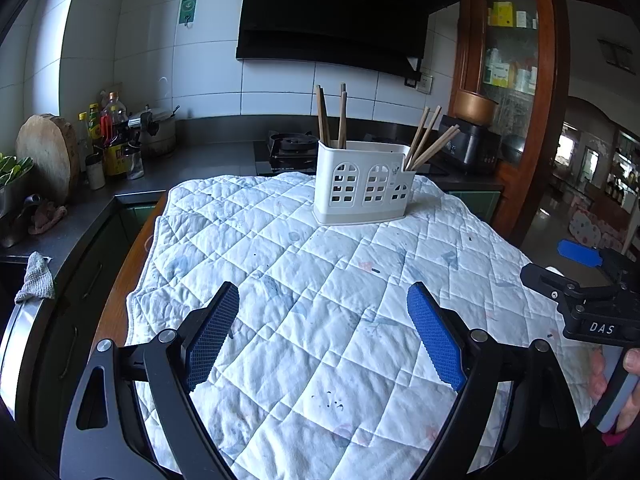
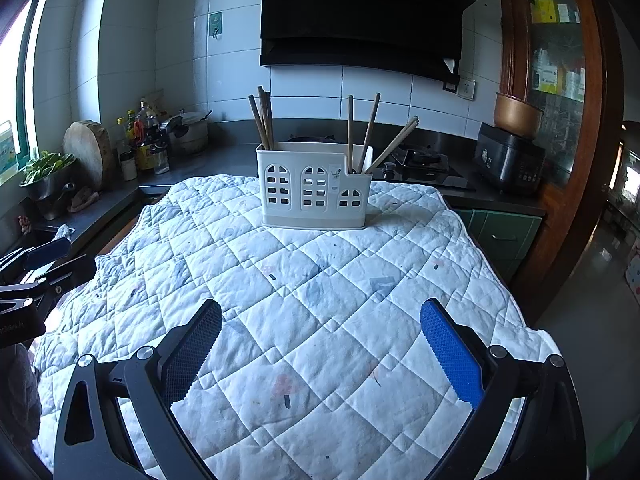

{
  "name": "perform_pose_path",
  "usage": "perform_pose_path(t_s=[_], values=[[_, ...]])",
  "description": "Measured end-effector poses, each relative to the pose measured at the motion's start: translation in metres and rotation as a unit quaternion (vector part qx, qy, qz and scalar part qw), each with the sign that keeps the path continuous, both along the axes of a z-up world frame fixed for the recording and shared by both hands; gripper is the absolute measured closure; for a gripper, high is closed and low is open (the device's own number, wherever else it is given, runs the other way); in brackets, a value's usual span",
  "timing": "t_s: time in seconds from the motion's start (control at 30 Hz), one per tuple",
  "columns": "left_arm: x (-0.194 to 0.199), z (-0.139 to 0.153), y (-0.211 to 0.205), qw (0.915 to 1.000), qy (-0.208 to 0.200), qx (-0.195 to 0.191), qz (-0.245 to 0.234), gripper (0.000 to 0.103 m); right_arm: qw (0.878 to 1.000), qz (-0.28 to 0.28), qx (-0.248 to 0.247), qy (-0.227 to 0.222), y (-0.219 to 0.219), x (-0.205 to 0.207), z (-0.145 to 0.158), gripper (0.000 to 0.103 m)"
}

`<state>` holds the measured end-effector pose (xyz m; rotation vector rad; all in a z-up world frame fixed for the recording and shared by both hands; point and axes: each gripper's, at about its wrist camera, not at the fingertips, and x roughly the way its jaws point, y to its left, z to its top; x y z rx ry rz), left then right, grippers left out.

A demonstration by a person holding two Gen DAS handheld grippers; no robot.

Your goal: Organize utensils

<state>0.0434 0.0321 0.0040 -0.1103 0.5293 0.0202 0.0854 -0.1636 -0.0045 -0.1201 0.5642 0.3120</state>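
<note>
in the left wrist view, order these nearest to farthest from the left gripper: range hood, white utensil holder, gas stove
From the left gripper:
1. white utensil holder, on the quilted cloth, straight ahead
2. gas stove, on the counter just behind the holder
3. range hood, high on the tiled wall

Both wrist cameras sit low over the quilt (image 1: 320, 264), side by side, facing the chopstick holder (image 2: 314, 186) and stove wall they share
</note>
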Motion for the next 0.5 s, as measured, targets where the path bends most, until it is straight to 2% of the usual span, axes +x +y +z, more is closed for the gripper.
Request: perform_pose_path(t_s=[0.5], values=[[0.0007,-0.0003,0.0000,1.0000,0.001,-0.003,0.000,0.017,1.000,-0.001,0.000,0.001,-0.0002,0.0005,-0.0004,0.007]])
